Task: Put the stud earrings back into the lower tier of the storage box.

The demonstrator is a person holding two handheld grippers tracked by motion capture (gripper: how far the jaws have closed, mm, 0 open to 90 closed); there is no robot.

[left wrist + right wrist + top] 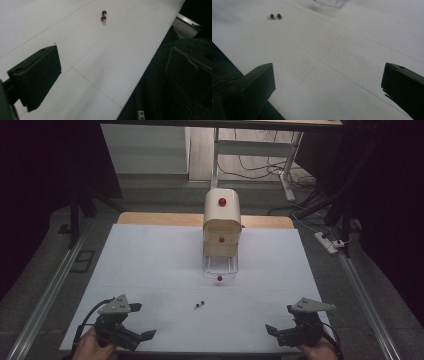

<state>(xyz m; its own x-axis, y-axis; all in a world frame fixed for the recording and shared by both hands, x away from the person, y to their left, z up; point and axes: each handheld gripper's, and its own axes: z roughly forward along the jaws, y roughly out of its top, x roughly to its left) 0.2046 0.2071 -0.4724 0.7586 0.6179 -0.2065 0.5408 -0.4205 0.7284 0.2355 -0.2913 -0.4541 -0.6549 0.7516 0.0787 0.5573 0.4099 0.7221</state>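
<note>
Two small dark red beads on a pin (200, 304) lie on the white mat (150, 265), midway between my grippers and a little ahead of them. The beads (103, 16) lie far ahead in the left gripper view, and the beads (274, 16) sit at the upper left of the right gripper view. A cream cabinet of small drawers (222, 227) with red knobs stands at the back centre. Its clear bottom drawer (220, 266) is pulled out. My left gripper (142, 321) (112, 65) is open and empty near the front left edge. My right gripper (328, 75) (280, 320) is open and empty at the front right.
The mat's front edge runs just under both grippers, with dark floor and dark cloth (175, 95) beyond it. Metal rails (45, 300) run along both sides of the table. A desk frame and cables (280, 170) stand behind the table.
</note>
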